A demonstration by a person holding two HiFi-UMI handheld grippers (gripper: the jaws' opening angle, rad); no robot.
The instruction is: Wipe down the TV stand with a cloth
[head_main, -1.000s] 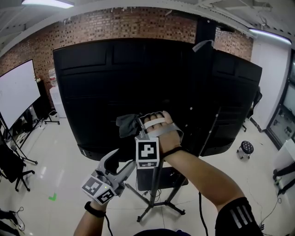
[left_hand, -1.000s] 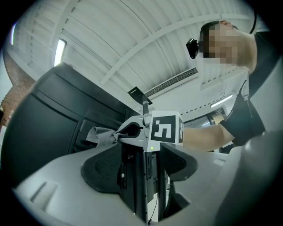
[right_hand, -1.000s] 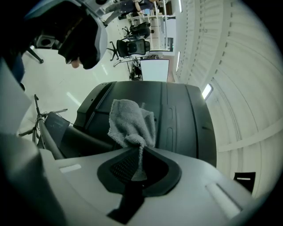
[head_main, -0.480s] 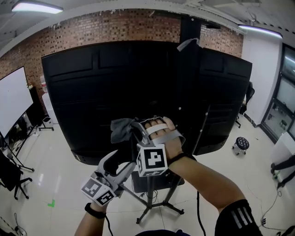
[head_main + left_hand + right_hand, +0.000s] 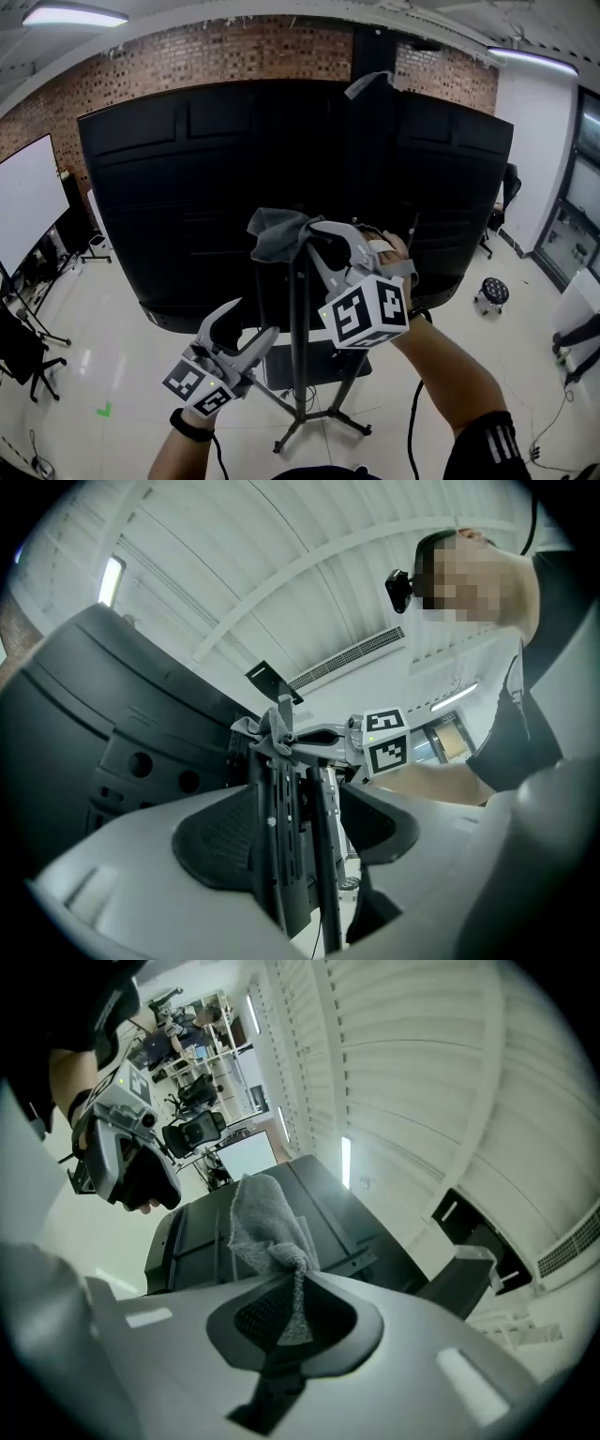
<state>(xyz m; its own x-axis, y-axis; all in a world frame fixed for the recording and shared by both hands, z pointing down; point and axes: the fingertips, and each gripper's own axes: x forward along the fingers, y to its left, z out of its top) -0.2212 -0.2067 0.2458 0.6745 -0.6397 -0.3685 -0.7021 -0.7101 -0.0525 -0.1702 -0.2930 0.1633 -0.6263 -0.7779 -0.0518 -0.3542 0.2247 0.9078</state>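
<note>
The TV stand's black column point(image 5: 298, 319) rises behind the large black TV back point(image 5: 178, 187). My right gripper point(image 5: 311, 236) is shut on a grey cloth point(image 5: 279, 232), which is bunched against the upper part of the column. In the right gripper view the cloth point(image 5: 264, 1227) sticks out past the shut jaws point(image 5: 292, 1288). My left gripper point(image 5: 246, 326) hangs lower, left of the column, open and holding nothing. In the left gripper view the column point(image 5: 286, 855) stands between the parted jaws point(image 5: 295, 829), with the cloth point(image 5: 267, 731) higher up.
The stand's tripod legs point(image 5: 323, 422) and a small shelf point(image 5: 323, 361) lie below my arms. A whiteboard point(image 5: 33, 202) and a black chair point(image 5: 19, 347) stand at the left. A round stool point(image 5: 492, 298) is at the right on the glossy floor.
My right gripper has carried the cloth up and to the right, from beside the column onto it, with the hand turned over. The left gripper has hardly moved.
</note>
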